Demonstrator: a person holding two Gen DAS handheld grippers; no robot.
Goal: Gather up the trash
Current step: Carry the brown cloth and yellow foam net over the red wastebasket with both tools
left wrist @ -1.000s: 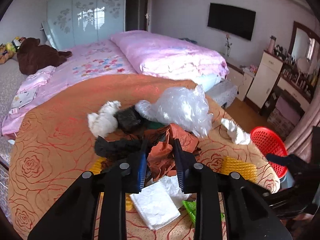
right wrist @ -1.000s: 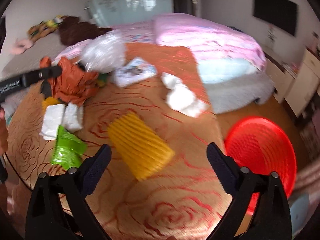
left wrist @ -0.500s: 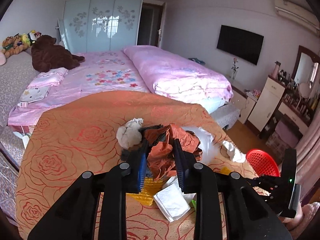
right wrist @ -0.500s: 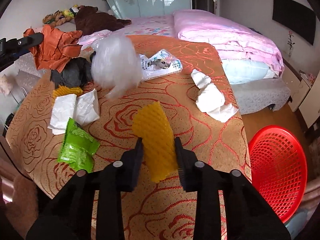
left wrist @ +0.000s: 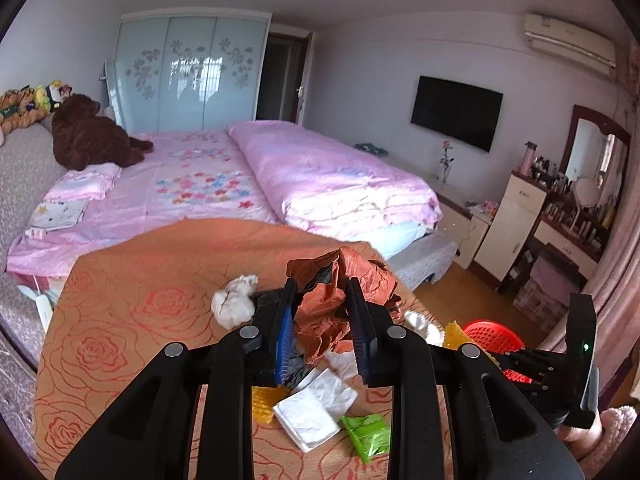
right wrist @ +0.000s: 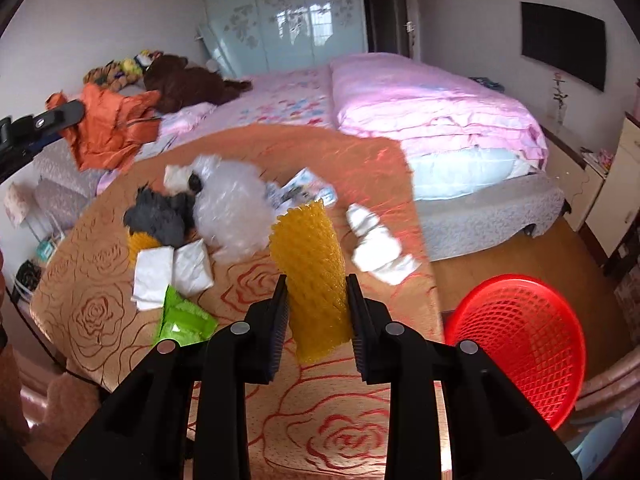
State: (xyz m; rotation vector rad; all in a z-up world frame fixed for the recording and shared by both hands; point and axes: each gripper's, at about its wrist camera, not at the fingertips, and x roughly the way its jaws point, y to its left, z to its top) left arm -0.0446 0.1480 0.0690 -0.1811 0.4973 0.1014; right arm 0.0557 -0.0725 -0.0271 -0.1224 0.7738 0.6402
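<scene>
My left gripper (left wrist: pixel 322 312) is shut on a crumpled orange-brown plastic bag (left wrist: pixel 340 300) and holds it well above the table; it also shows in the right wrist view (right wrist: pixel 108 128). My right gripper (right wrist: pixel 316 292) is shut on a yellow foam net sleeve (right wrist: pixel 312 272), lifted off the table. The red mesh trash basket (right wrist: pixel 520 340) stands on the floor right of the table, also in the left wrist view (left wrist: pixel 492 330).
On the rose-patterned tablecloth (right wrist: pixel 100 312) lie white tissues (right wrist: pixel 172 268), a green wrapper (right wrist: pixel 182 320), a clear plastic bag (right wrist: pixel 232 208), a black bag (right wrist: pixel 160 216), a white wad (right wrist: pixel 380 248) and a printed packet (right wrist: pixel 304 188). A pink bed (right wrist: pixel 420 112) lies behind.
The right gripper closed on the yellow foam net and lifted it. The left gripper rose higher with the orange bag, away from the pile.
</scene>
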